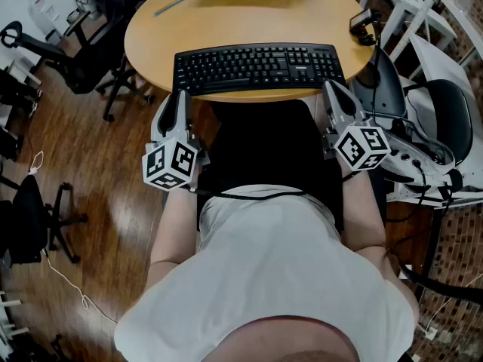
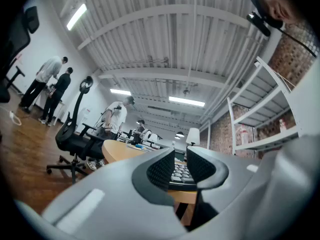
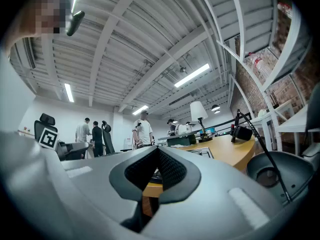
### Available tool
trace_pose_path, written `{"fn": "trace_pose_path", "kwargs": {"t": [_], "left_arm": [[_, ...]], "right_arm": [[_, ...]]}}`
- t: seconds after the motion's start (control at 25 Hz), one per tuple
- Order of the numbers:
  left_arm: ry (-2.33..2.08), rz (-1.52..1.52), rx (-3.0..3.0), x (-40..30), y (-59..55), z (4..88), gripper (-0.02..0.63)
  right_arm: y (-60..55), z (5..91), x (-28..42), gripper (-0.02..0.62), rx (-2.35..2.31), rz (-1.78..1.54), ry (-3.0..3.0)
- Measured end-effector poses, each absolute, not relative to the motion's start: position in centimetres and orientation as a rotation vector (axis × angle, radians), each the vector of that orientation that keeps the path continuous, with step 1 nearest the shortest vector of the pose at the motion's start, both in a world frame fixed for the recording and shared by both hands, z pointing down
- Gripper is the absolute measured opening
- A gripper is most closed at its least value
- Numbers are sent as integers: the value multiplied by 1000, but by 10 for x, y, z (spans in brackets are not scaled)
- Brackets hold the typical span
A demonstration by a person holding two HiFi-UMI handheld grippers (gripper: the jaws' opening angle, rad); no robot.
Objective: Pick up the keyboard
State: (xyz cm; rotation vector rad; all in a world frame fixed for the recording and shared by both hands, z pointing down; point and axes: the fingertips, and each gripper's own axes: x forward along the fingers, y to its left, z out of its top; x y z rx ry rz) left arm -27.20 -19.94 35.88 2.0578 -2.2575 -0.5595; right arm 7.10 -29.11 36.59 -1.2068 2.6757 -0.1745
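Nothing is held: right gripper (image 3: 156, 164) is closed tight, left gripper (image 2: 181, 165) nearly so. Flat black keyboard (image 1: 256, 68) on round wooden table (image 1: 151, 29) could be shoved, not gripped, unless jaws are opened.

The keyboard (image 1: 259, 68) is matt black plastic. The round counter (image 1: 226, 17) is smooth light wood with a soft sheen. The floor (image 1: 106, 194) on the left is dark, glossy wood planking. The left gripper (image 2: 181, 156) and right gripper (image 3: 158, 156) have smooth, matt grey plastic shells. Their fingers (image 2: 161, 170) have black, finely ribbed pads. The shirt (image 1: 272, 262) is white cloth. The far wall (image 2: 219, 134) is rough brick.
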Motion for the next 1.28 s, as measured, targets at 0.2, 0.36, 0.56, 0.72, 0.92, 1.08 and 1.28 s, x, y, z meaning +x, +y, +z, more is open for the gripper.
{"fn": "trace_pose_path", "kwargs": {"t": [0.2,0.36,0.56,0.72,0.92,1.08,1.28], "left_arm": [[-2117,-789,1803,-298,-218,384,355],[-1967,-932,1644,-311,-226,406,356],[-1629,-1084,1411,-306,-247,449,388],[-1523,-1120,1368,-295,-258,455,402],[-1485,-1146,1296,-290,-261,457,377],[-1426,-1170,1264,-281,-269,457,356],[-1395,-1196,1253,-280,-269,455,308]], "right_arm": [[-289,360,86,3,-1287,-153,2631],[-290,359,84,2,-1286,-150,2632],[-289,360,84,3,-1289,-154,2629],[-291,358,87,2,-1291,-155,2625],[-291,359,89,2,-1294,-163,2623],[-293,360,91,2,-1304,-170,2617],[-294,364,90,2,-1311,-194,2614]]}}
